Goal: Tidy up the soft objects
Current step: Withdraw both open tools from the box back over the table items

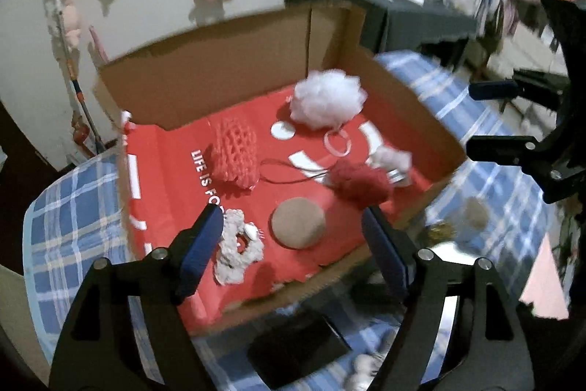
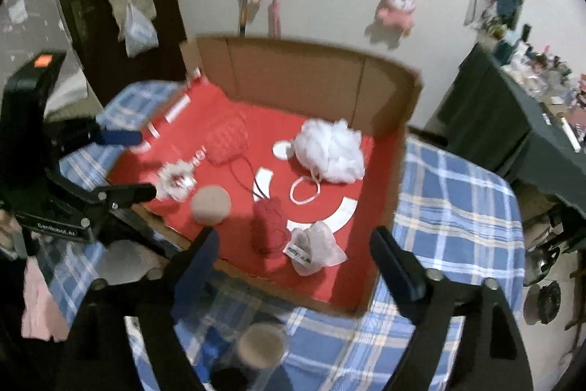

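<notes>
A shallow cardboard box (image 1: 205,76) (image 2: 293,68) lined in red holds the soft objects: a white mesh pouf (image 1: 326,98) (image 2: 329,149), a pink net pouch (image 1: 236,152) (image 2: 225,143), a dark red pom (image 1: 360,182) (image 2: 269,226), a tan round puff (image 1: 297,222) (image 2: 211,204), a white scrunchie (image 1: 238,248) (image 2: 177,180) and a small white bag (image 1: 393,160) (image 2: 315,246). My left gripper (image 1: 293,244) is open and empty above the box's near edge. My right gripper (image 2: 293,266) is open and empty, also above the near edge.
The box sits on a blue plaid cloth (image 1: 73,207) (image 2: 454,207). A clear container with a tan puff (image 2: 262,345) stands in front of the box. A dark cluttered table (image 2: 520,120) is at the right. Toys hang on the wall behind.
</notes>
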The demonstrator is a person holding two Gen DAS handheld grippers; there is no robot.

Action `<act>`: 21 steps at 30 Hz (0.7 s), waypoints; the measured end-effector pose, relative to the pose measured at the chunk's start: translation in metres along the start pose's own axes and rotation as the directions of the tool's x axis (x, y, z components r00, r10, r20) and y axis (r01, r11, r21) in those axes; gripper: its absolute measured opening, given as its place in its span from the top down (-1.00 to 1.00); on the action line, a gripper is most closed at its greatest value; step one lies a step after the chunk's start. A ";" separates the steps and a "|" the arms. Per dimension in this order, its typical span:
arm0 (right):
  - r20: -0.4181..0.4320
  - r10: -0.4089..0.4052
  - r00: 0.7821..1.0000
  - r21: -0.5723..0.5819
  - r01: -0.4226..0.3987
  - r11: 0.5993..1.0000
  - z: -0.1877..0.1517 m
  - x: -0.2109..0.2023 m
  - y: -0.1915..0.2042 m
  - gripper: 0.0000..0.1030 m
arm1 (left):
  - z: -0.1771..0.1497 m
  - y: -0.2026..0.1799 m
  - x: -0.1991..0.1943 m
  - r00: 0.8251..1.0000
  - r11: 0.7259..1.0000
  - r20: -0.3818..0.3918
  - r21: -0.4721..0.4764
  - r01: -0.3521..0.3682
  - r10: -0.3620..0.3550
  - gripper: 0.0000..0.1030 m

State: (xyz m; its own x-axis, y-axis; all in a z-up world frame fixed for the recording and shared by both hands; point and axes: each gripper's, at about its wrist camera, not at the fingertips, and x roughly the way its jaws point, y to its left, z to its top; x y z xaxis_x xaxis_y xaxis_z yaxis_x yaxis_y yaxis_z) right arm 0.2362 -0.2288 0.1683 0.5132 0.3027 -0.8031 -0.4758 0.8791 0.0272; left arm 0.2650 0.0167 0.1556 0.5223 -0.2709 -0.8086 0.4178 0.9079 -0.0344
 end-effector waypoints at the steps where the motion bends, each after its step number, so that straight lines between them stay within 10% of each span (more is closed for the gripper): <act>1: 0.034 0.000 0.999 0.010 0.000 1.000 -0.004 -0.013 0.002 -0.88 | -0.004 -0.002 -0.011 1.000 1.000 0.029 -0.009 -0.001 0.001 -0.55; 10: 0.275 -0.066 0.959 0.041 0.057 0.998 -0.049 -0.101 0.034 -1.00 | -0.053 -0.032 -0.096 0.963 0.997 0.268 -0.078 0.006 0.015 -0.76; 21: 0.461 -0.136 0.877 0.048 0.128 0.991 -0.128 -0.154 0.086 -1.00 | -0.114 -0.078 -0.161 0.868 0.989 0.481 -0.125 -0.074 0.126 -0.95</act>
State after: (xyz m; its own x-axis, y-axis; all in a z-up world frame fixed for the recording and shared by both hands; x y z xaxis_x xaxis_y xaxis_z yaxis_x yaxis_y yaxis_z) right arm 0.0244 -0.2466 0.2178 0.8441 0.3160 -0.4331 -0.3714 0.9273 -0.0473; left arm 0.0639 0.0257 0.2217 0.8633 -0.2743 -0.4236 0.2813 0.9584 -0.0474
